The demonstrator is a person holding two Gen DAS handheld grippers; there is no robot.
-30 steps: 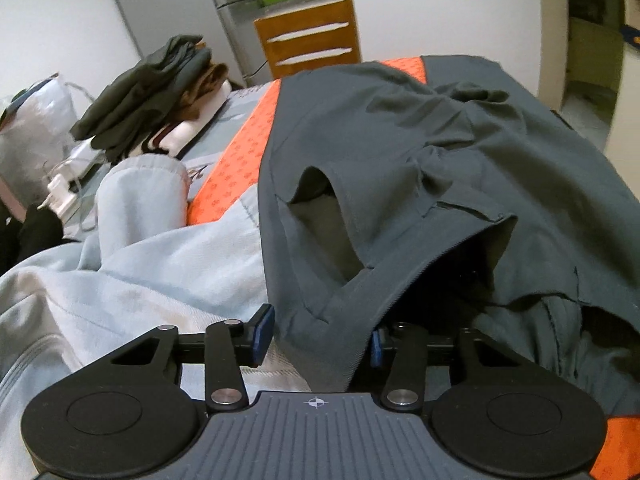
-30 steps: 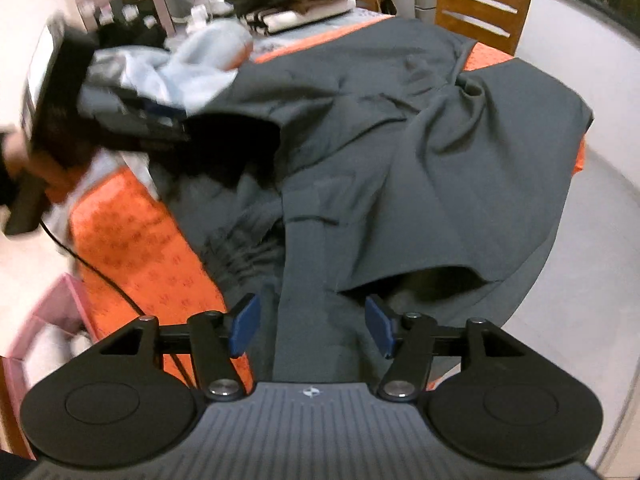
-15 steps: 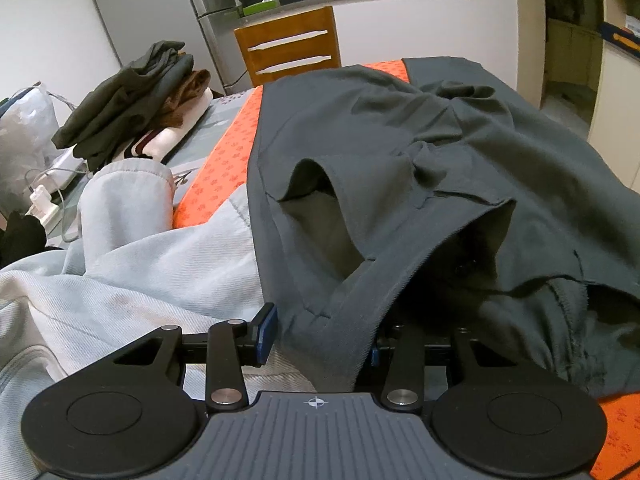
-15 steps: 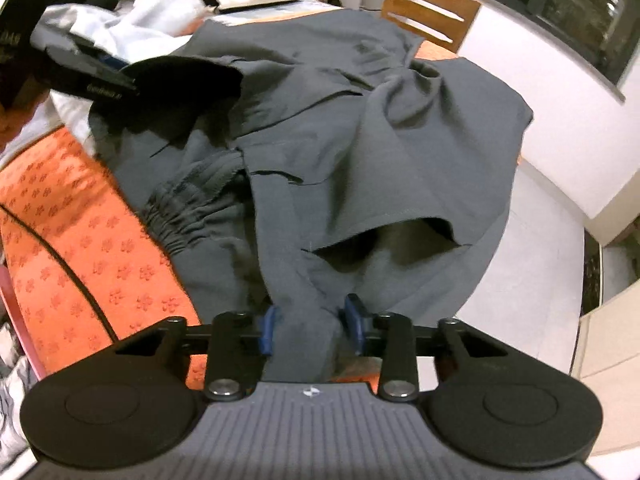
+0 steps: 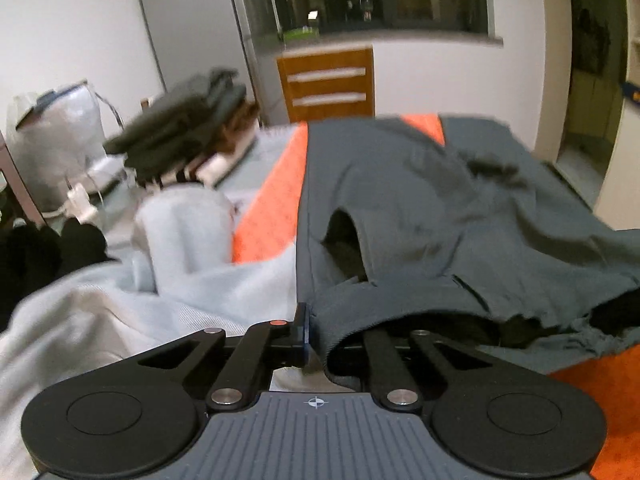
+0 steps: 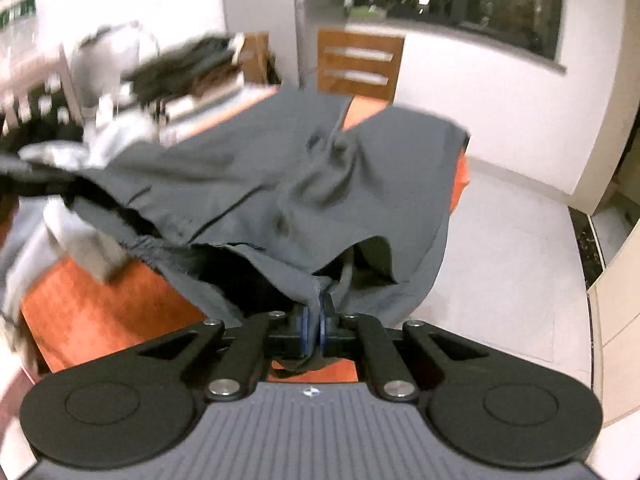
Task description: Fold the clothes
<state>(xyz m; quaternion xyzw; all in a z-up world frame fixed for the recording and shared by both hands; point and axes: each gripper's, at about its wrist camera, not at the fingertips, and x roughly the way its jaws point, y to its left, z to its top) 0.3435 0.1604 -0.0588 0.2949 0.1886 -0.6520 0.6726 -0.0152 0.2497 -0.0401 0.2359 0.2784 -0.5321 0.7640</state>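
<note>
A dark grey pair of shorts (image 5: 420, 208) lies spread over the orange-covered table (image 5: 272, 208), its waistband end raised toward both cameras. My left gripper (image 5: 316, 334) is shut on the waistband edge, and cloth hides its right finger. In the right wrist view the same grey shorts (image 6: 304, 184) stretch away from me, and my right gripper (image 6: 314, 326) is shut on a bunched fold of the other waistband corner. The lifted edge hangs slack between the two grippers above the orange cover (image 6: 92, 308).
A light blue garment (image 5: 132, 288) lies crumpled at the left. A stack of folded dark clothes (image 5: 188, 136) sits at the table's far left, with a white bag (image 5: 56, 136) behind it. A wooden chair (image 5: 330, 84) stands beyond the table. Bare floor (image 6: 516, 264) lies to the right.
Both grippers went from open to shut on the shorts' waistband, the right first. Both have then lifted, raising the near edge off the table; the views now look more level.
</note>
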